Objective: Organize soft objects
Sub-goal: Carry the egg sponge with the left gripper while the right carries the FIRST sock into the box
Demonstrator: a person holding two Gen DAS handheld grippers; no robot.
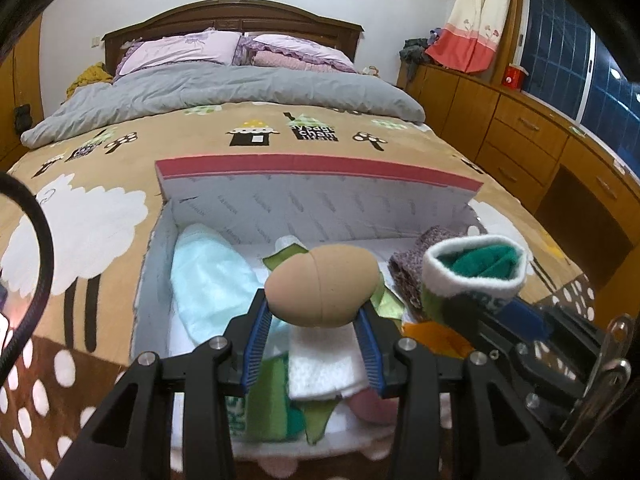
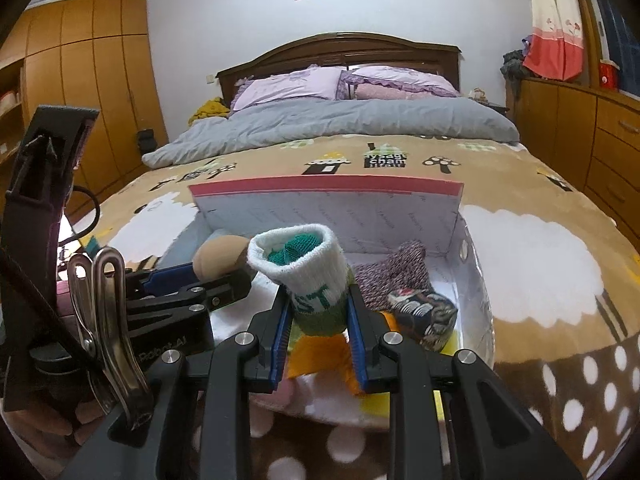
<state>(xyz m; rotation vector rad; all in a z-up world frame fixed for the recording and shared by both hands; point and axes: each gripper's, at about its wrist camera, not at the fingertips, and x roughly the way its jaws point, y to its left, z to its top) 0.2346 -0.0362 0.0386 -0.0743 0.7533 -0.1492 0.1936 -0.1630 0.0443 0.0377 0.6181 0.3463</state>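
My left gripper (image 1: 316, 312) is shut on a tan rolled sock ball (image 1: 323, 286) and holds it above the open white box (image 1: 280, 208) on the bed. My right gripper (image 2: 318, 316) is shut on a rolled white-and-green sock (image 2: 308, 272), also over the box; it shows at the right in the left wrist view (image 1: 472, 276). Inside the box lie a light blue cloth (image 1: 208, 276), a purple knit bundle (image 2: 394, 272), a dark patterned bundle (image 2: 426, 312), a white cloth (image 1: 324, 364) and orange and green pieces.
The box's lid (image 2: 324, 208) with a red edge stands upright at the back. The box rests on a brown sheep-pattern blanket (image 2: 540, 264). A grey duvet (image 1: 240, 96) and pillows lie beyond. Wooden cabinets (image 1: 520, 136) line the right side.
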